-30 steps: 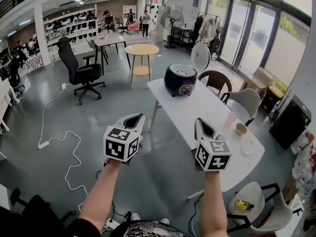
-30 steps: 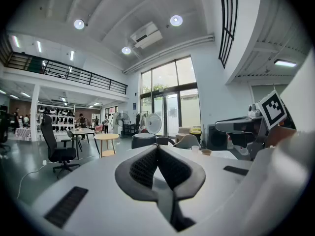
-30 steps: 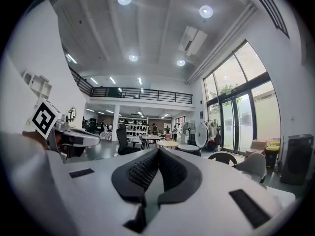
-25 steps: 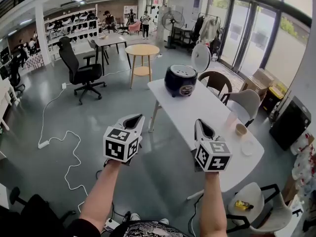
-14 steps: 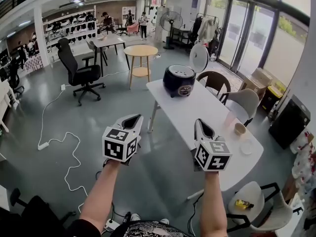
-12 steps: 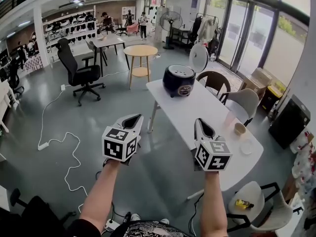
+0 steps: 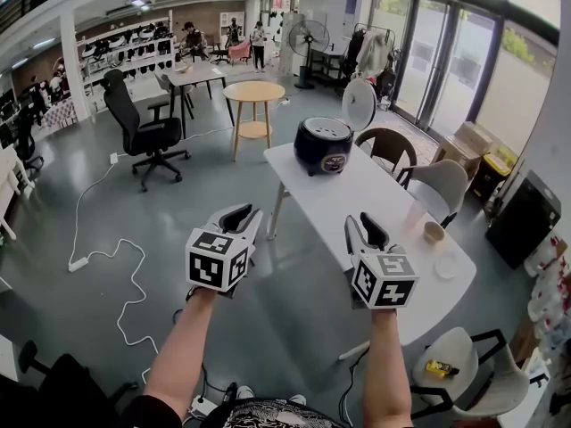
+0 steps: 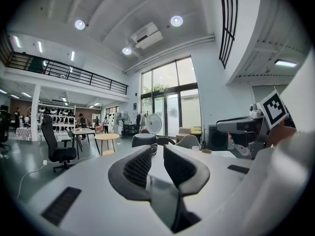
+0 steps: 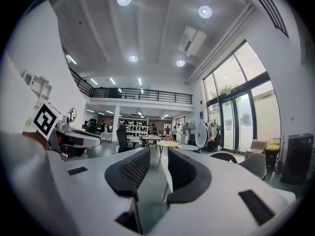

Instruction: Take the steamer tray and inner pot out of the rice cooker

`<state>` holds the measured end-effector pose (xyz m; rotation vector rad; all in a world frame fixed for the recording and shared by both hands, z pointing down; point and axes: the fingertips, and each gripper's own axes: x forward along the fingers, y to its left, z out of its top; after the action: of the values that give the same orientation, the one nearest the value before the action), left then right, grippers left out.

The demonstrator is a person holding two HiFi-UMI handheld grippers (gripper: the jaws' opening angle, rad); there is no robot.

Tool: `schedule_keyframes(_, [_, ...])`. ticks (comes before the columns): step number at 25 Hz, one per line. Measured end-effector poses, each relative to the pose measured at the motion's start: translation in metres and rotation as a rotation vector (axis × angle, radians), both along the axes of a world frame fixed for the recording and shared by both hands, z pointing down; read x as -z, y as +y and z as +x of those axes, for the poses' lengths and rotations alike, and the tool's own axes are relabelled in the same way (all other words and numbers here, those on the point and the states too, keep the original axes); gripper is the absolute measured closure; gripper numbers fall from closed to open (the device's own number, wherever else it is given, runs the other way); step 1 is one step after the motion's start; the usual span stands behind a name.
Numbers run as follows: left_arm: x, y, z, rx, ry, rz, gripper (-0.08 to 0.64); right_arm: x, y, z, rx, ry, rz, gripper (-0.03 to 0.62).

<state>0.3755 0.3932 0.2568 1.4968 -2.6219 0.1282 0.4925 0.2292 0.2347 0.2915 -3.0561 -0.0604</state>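
Still, nothing of the task was begun at this moment: the rice cooker (image 7: 325, 145) stood on the far end of the white table (image 7: 382, 205) with its lid (image 7: 359, 103) raised behind it. The steamer tray and the inner pot were, as I judge, still inside it; from so far only a pale ring at the cooker's mouth could be seen, and the two parts could not be told apart. The left gripper (image 7: 243, 219) and the right gripper (image 7: 361, 227) were both held well short of the cooker, on its near side, pointing toward it. Each had its jaws slightly parted and nothing between them, so both were released and empty. The risk from here, in my opinion, was in the small opening. If the jaws were brought to the tray's rim as narrow as this, they could push against the rim instead of going around it, and the tray could tilt or slip back into the pot. A pull that is not straight could also drag the light cooker across the table. Compared with the earlier frames, the hands and the cooker were in the same places. Only the jaws differed: they were closed together then and had just been opening.
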Motion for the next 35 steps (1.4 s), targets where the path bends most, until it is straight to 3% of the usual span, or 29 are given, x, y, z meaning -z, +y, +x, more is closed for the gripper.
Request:
schedule_keyframes(12, [-0.001, 0.003, -0.007, 0.028, -0.014, -0.007, 0.346, 0.003, -0.005, 0.002, -0.033, -0.018, -0.014, 0.317])
schedule_keyframes(22, [-0.002, 0.017, -0.019, 0.038, -0.002, 0.005, 0.205, 0.005, 0.004, -0.005, -0.064, -0.034, -0.030, 0.237])
schedule_keyframes(28, [-0.008, 0.047, -0.043, 0.052, 0.005, 0.014, 0.167, -0.001, 0.029, -0.026, -0.068, -0.031, -0.044, 0.177])
schedule_keyframes(35, [-0.018, 0.093, -0.090, 0.060, 0.013, 0.019, 0.159, -0.008, 0.073, -0.071, -0.073, -0.027, -0.034, 0.151])
